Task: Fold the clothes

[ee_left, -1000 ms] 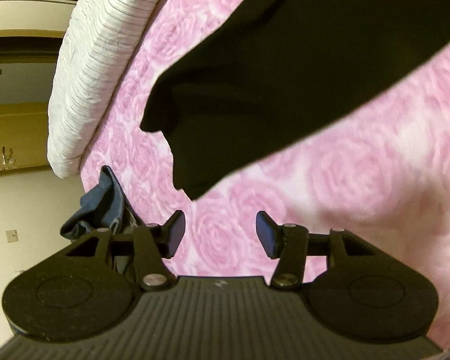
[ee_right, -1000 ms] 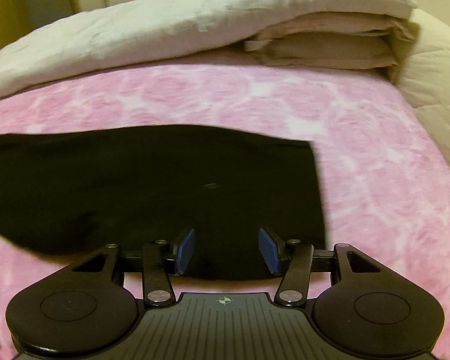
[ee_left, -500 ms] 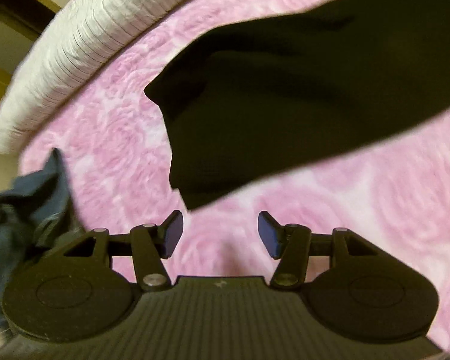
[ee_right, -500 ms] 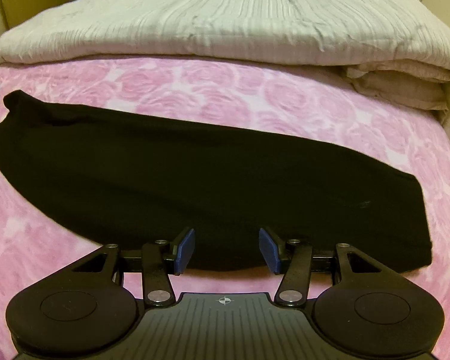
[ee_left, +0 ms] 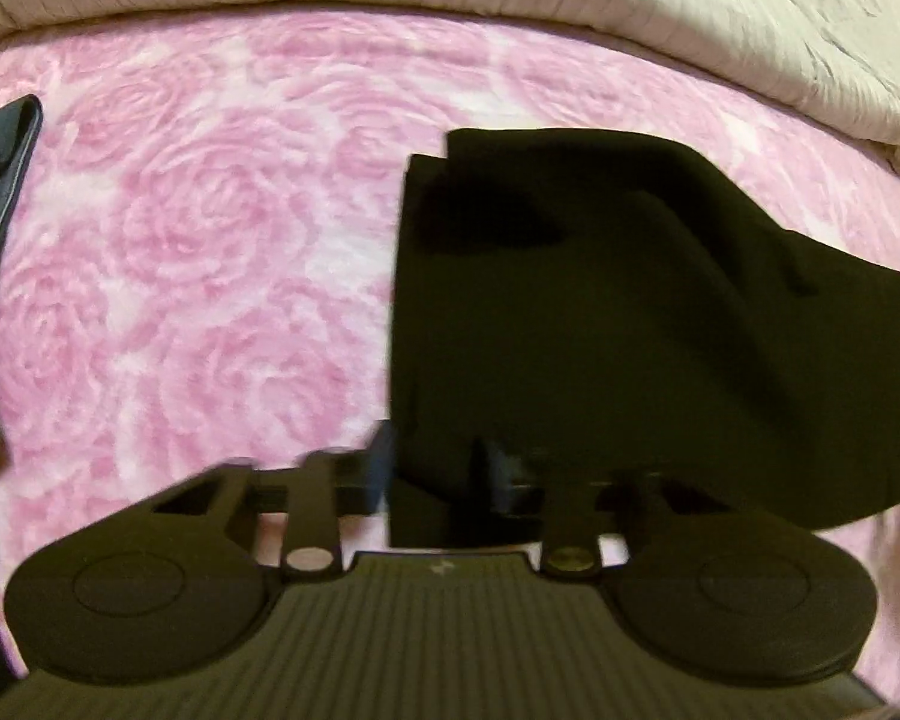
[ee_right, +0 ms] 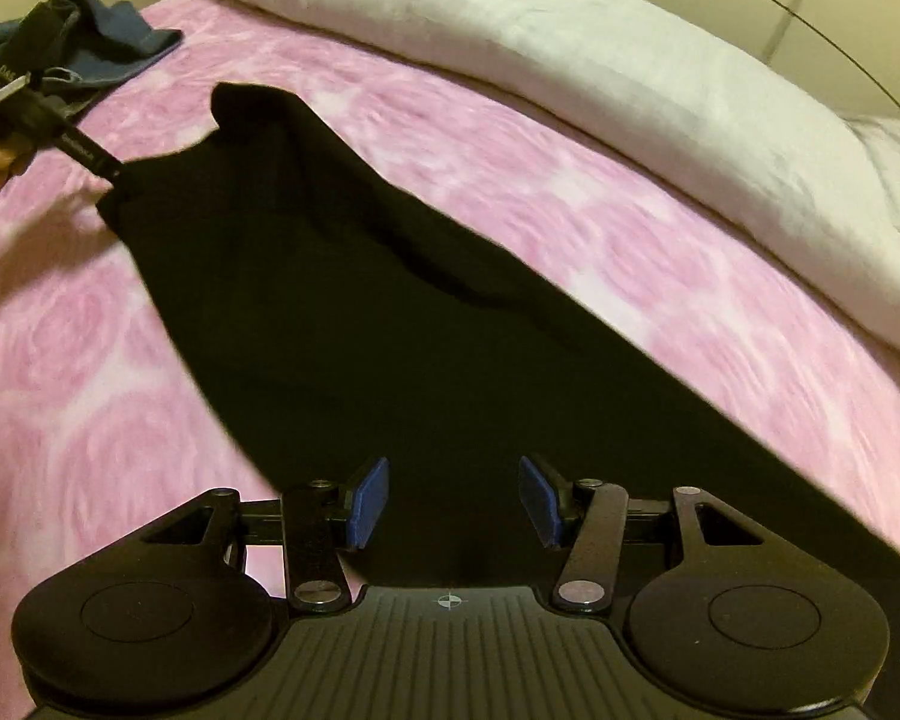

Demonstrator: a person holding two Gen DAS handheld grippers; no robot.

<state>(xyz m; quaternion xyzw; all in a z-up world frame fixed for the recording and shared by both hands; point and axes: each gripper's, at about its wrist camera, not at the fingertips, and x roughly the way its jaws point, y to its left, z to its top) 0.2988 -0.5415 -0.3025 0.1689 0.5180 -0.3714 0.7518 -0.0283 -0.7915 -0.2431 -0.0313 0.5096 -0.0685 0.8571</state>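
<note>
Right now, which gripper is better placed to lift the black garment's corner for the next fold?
Left. The left gripper straddles an end corner of the black garment, jaws narrowed around the cloth. The right gripper is wide open over mid-fabric, with no corner between its fingers.

Black garment (ee_right: 426, 324) lying on the pink rose-patterned bed as I look along my two tools.

From my right wrist camera I see one long, plain, very dark piece of cloth, stretched diagonally from the far left to the near right, with soft folds and a raised ridge along its middle. Its far left end shows a small upstanding corner. From my left wrist camera the same black garment (ee_left: 600, 312) fills the right half of the picture; its left edge is straight and runs top to bottom, and two layers show, slightly offset, at the upper corner.
</note>
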